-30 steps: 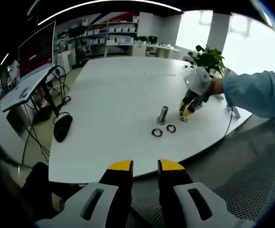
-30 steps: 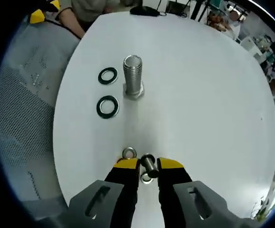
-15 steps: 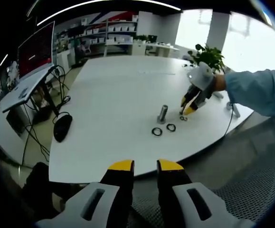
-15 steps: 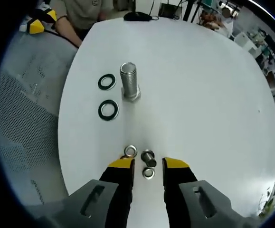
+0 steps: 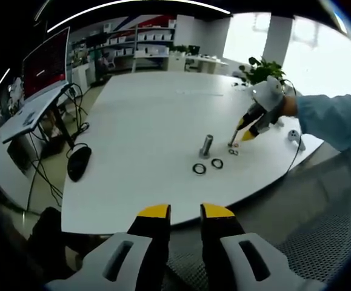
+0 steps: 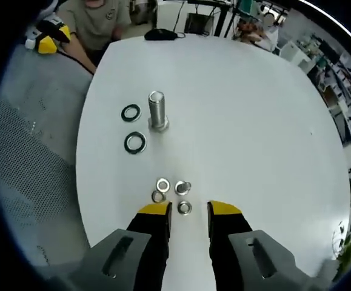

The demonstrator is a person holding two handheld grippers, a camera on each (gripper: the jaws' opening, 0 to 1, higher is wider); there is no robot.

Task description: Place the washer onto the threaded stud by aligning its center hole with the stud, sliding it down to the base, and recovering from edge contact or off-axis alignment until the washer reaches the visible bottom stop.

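A large threaded stud (image 6: 156, 111) stands upright on the white table (image 6: 254, 121), with two dark-rimmed washers (image 6: 131, 113) (image 6: 135, 142) lying flat to its left. Closer to me a small bolt (image 6: 183, 187) stands among several small silver washers (image 6: 162, 185). My right gripper (image 6: 190, 209) hovers open just short of them, holding nothing. In the left gripper view the stud (image 5: 207, 145) and washers (image 5: 199, 168) lie mid-table, and the right gripper (image 5: 247, 134) hangs beside them on a sleeved arm. My left gripper (image 5: 185, 211) is off the table's near edge, slightly open and empty.
A black mouse (image 5: 79, 162) lies at the table's left edge, beside a desk with a monitor (image 5: 45, 63). A potted plant (image 5: 263, 71) stands at the far right. A mesh chair (image 6: 36, 157) borders the table. A person (image 6: 96, 18) sits at the far end.
My right gripper has opened, let go of the small bolt and drawn back and up from it. The left gripper has stayed put.
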